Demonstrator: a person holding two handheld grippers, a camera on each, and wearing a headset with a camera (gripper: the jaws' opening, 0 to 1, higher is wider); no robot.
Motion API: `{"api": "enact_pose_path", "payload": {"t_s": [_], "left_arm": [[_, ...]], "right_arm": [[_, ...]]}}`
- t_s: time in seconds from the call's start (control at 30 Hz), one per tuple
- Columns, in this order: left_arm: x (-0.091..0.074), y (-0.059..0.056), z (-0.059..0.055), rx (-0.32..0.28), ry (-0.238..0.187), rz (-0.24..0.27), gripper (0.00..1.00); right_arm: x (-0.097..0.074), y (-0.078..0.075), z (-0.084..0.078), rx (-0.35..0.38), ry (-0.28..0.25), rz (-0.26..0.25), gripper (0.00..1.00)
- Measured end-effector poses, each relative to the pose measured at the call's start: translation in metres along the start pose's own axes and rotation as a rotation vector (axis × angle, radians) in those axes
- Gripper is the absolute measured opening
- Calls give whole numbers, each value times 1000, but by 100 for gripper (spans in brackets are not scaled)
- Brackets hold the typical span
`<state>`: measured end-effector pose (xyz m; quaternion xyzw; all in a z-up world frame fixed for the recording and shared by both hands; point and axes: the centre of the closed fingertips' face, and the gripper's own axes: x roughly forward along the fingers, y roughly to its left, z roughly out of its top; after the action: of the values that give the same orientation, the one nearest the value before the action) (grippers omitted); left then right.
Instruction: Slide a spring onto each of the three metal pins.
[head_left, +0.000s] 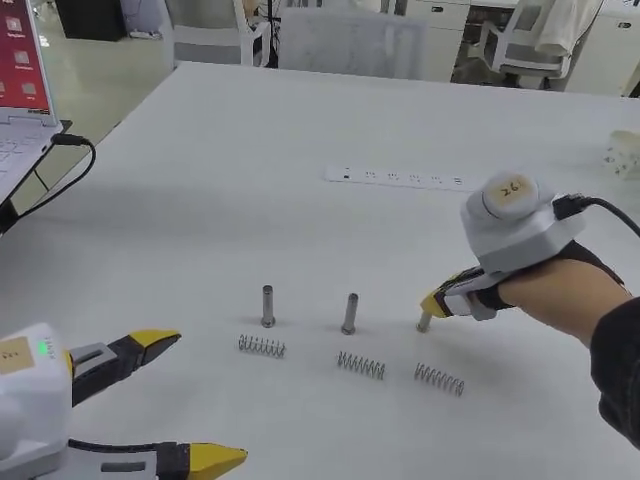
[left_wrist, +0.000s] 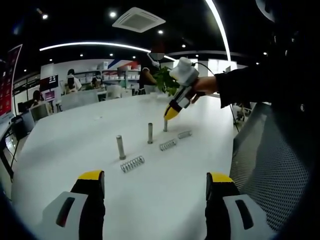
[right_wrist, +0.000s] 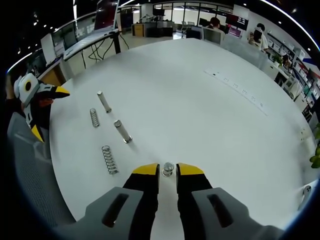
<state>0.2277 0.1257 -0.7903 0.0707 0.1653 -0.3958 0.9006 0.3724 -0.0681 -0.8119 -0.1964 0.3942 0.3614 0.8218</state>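
Note:
Three short metal pins stand upright in a row on the white table (head_left: 300, 200): left pin (head_left: 268, 305), middle pin (head_left: 350, 313), right pin (head_left: 424, 322). A spring lies in front of each: (head_left: 261, 346), (head_left: 361, 365), (head_left: 439, 379). My right gripper (head_left: 435, 303) reaches in from the right, and its yellow fingertips close narrowly around the top of the right pin (right_wrist: 168, 169). Near the table's front left, my left gripper (head_left: 195, 400) is held wide open and empty, pointing at the row of pins (left_wrist: 150, 133) and springs (left_wrist: 132, 163).
A white power strip (head_left: 400, 179) lies across the table behind the pins. A laptop (head_left: 20, 90) with a black cable (head_left: 75, 165) sits at the far left edge. A small white object (head_left: 625, 155) rests at the right edge. Office chairs stand beyond the table.

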Motion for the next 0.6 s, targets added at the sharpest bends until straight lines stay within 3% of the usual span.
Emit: {"api": "enact_pose_path", "payload": {"t_s": [0.6], "left_arm": [[2,-2,0,-2,-4,-6,80]], "right_arm": [[-15,7,-17,-2,1,-12,13]]}}
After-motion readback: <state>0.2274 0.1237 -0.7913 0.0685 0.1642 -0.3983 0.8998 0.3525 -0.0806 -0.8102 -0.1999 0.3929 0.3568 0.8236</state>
